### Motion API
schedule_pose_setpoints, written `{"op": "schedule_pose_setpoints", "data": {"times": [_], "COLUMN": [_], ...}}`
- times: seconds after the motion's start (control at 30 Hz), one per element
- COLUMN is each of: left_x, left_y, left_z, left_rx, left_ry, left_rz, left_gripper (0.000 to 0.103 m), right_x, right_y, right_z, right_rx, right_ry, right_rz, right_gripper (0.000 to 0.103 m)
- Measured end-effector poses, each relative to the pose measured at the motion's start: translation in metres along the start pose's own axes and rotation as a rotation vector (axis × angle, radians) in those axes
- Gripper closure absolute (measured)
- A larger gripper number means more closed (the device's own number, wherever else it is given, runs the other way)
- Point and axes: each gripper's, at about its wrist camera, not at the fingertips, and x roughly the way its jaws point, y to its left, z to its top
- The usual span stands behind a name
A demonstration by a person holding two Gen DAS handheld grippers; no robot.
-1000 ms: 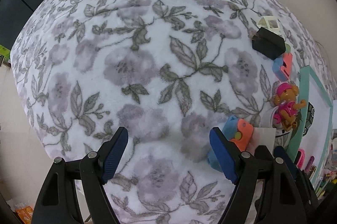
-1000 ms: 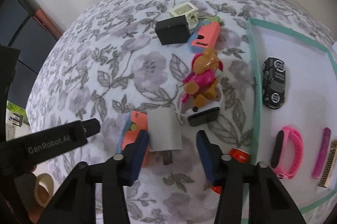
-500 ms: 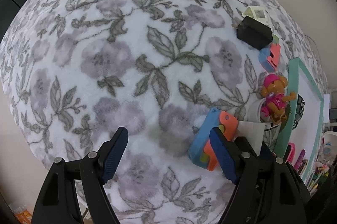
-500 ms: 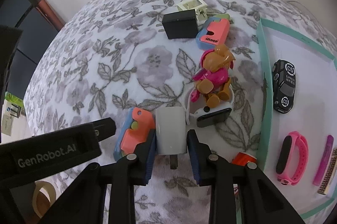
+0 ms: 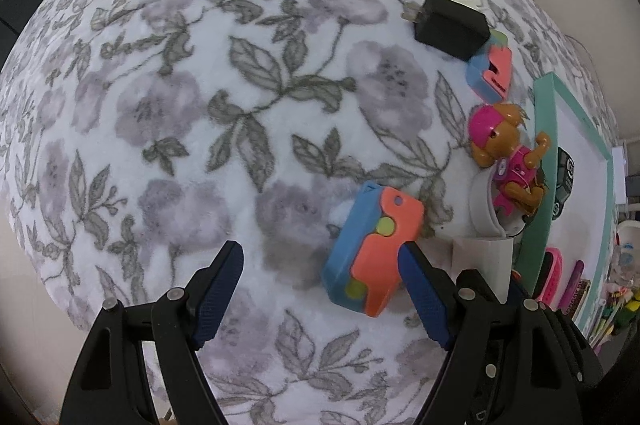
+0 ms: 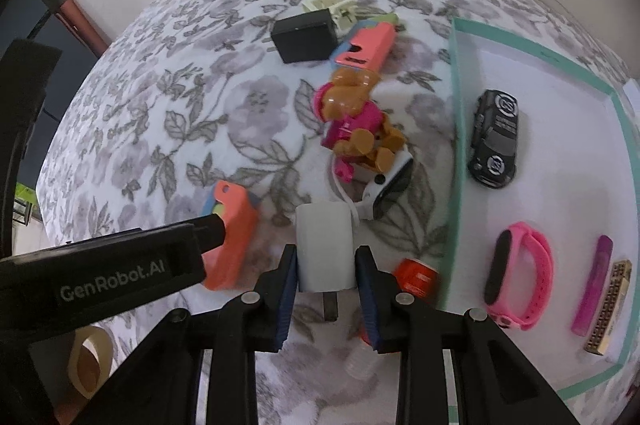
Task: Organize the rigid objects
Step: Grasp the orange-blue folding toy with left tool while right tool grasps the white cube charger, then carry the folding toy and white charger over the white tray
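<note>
On your right sits the tray (image 6: pixel 456 129), and in it the toy car (image 6: pixel 495 139) lies farthest back, with the wristband (image 6: pixel 520 283) nearer you and the comb (image 6: pixel 594 289) to its right. Left of the tray, on the cloth (image 5: pixel 200 105), the dog figure (image 6: pixel 356 129) lies on a watch (image 6: pixel 384 191). Behind the dog lies a toy block (image 6: pixel 366 45), with the plug adapter (image 6: pixel 304 35) to its left. Nearest you, the charger (image 6: pixel 325 249) stands between a second block (image 6: pixel 232 237) and a bottle (image 6: pixel 414 275).

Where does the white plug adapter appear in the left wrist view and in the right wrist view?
Left wrist: white plug adapter at lower right, partly hidden behind the gripper finger.
Right wrist: bottom centre, between the right gripper pads.
Shared landmark: orange-and-blue toy block beside it.
</note>
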Motion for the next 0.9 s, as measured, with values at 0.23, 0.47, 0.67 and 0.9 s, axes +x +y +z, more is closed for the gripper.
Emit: {"op": "schedule_pose_setpoints", "data": {"times": [0.23,0.47,0.67,0.9], "left_x": [0.014,0.037,0.035,0.039], "left_y": [-0.023,-0.043,-0.048,-0.048], "left_z": [-0.001,-0.003,-0.002,0.001], "left_rx": [0.016,0.039,0.054,0.046], "left_ry": [0.009,0.015,-0.012,-0.018], "left_rz": [-0.001,0.026,0.050,0.054], "left_gripper": [0.023,0.024,0.048,0.059], "right_x": [-0.001,0.003,0.009,0.019], "right_y": [-0.011,-0.012,-0.011,-0.002], "right_z": [-0.002,-0.002,-0.001,0.003], "right_rx": [0.034,0.034,0.036,0.013], "right_ry": [0.015,0.020,0.027,0.034], "right_rz": [0.016,0.014,0.009,-0.020], "right_gripper": [0.073,0.073,0.074,0.073]}}
